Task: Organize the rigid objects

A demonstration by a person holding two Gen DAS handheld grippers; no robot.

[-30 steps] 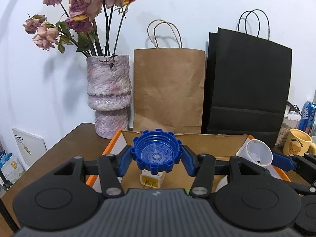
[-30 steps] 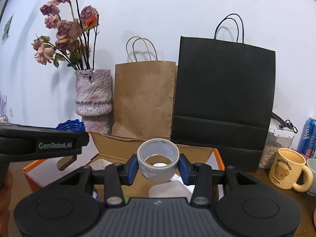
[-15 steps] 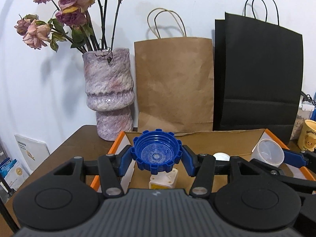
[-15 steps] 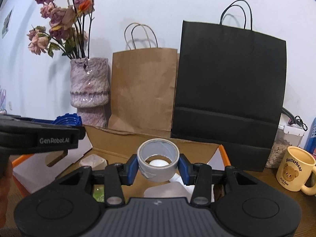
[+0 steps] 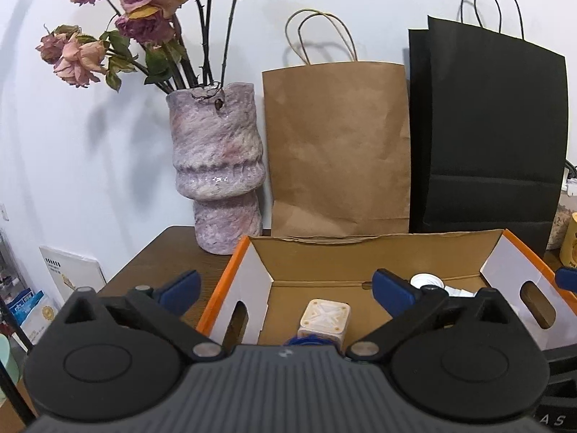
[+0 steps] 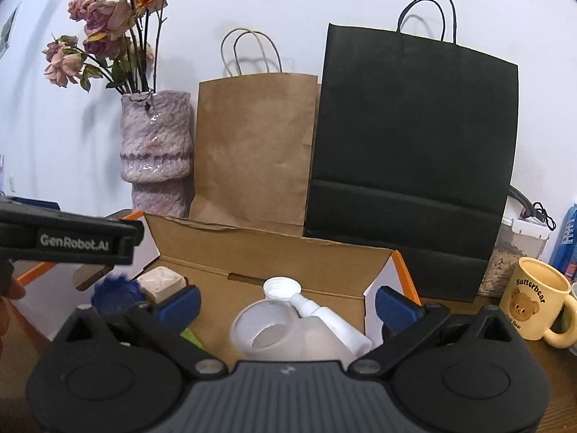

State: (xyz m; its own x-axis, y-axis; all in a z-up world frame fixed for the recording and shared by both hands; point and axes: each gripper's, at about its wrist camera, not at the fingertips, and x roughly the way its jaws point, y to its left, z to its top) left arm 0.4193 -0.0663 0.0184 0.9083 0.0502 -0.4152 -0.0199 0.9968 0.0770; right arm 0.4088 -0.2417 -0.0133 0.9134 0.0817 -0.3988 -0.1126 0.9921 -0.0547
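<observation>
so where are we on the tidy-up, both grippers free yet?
Done: the blue lid, beige cube, white bottle and clear cup lie in the cardboard box.
In hand: nothing. The left gripper and right gripper are both opening, nothing between their jaws.
Left: no loose item shows outside the box; the mug stands on the table beside it.

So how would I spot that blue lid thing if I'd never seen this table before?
Find the open cardboard box with orange edges, in front of the brown paper bag. Look in its left end, beside the cream cube. The blue lid is round with a notched rim, and it is the only blue item in the box; the rest are white, clear or cream.
</observation>
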